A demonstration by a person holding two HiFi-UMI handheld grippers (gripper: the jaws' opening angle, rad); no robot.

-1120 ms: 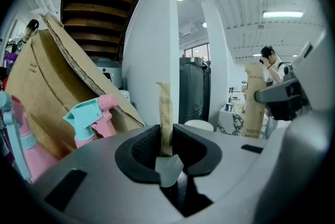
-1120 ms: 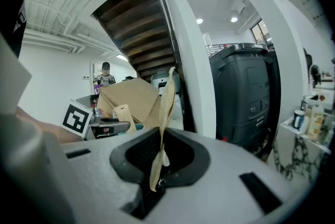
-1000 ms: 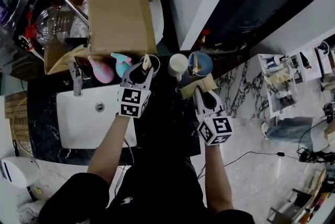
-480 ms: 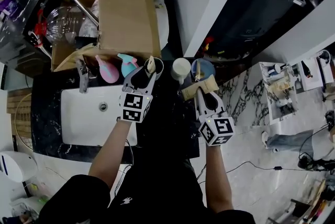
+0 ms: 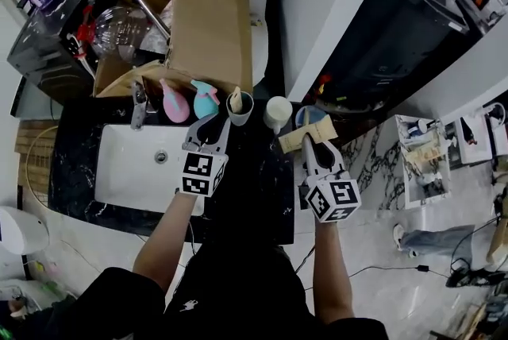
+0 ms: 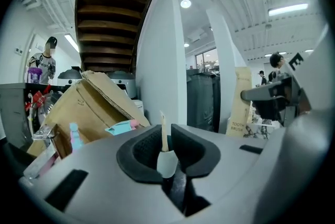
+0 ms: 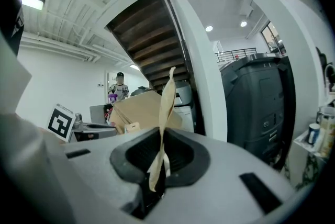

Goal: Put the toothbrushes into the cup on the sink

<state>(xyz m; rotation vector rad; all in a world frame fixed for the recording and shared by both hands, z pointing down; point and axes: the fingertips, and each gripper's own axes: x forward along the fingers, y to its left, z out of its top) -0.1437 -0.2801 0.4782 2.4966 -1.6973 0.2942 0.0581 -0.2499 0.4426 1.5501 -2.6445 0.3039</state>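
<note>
A grey cup stands on the black counter behind the sink, with a pale toothbrush upright in it. My left gripper sits just short of that cup. Its jaws are closing with nothing between them. In the left gripper view the cup and the toothbrush show through the narrow gap of the gripper, beyond the pads. My right gripper is shut on a toothbrush in a kraft paper pack, near the blue cup. The pack rises from the gripper.
A white cup and a blue cup stand right of the grey cup. A pink bottle and a teal spray bottle sit by the tap. The white basin lies left, a cardboard box behind.
My left gripper has let go of the toothbrush, which now stands in the grey cup, and has drawn back a little. The right gripper still holds its pack in the same place.
</note>
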